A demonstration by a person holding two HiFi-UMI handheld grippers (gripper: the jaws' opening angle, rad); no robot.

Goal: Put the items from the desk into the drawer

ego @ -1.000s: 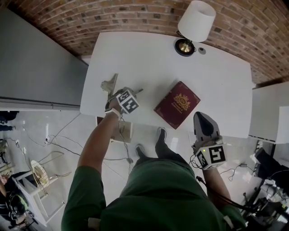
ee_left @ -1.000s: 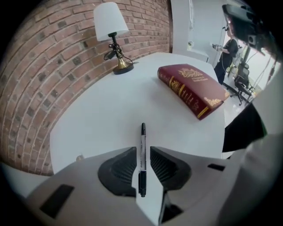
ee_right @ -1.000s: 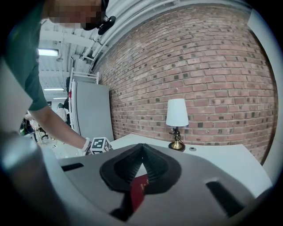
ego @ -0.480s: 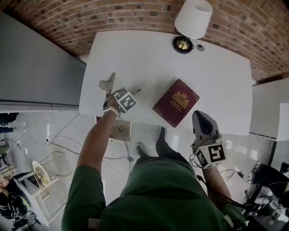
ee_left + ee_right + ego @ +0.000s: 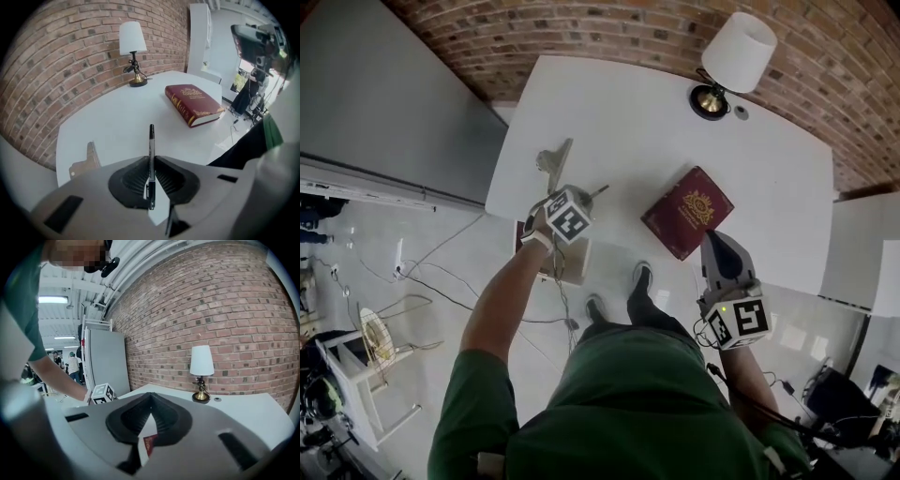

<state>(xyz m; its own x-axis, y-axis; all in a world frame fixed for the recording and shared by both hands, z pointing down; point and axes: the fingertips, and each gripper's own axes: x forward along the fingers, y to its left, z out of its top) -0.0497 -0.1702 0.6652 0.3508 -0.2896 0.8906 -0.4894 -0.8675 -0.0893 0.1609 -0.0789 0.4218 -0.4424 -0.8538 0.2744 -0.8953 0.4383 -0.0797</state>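
Note:
My left gripper [image 5: 579, 200] is shut on a black pen [image 5: 598, 191] and hovers over the front left edge of the white desk [image 5: 628, 122]. In the left gripper view the pen [image 5: 151, 154] stands upright between the jaws of the left gripper [image 5: 151, 161]. A dark red book [image 5: 687, 212] with a gold emblem lies near the desk's front edge, also seen as the book [image 5: 194, 104] ahead and to the right. My right gripper [image 5: 717, 239] hangs shut and empty in front of the desk, just below the book. Below the left gripper sits what looks like an open drawer [image 5: 574, 264].
A lamp [image 5: 733, 58] with a white shade and brass base stands at the back right by the brick wall. A wooden piece [image 5: 553, 159] lies on the desk left of the left gripper. A grey cabinet [image 5: 384, 103] flanks the desk's left; cables lie on the floor [image 5: 422, 281].
My left gripper with the pen has drawn back to the desk's front edge, away from the wooden piece. The right gripper has stayed where it was.

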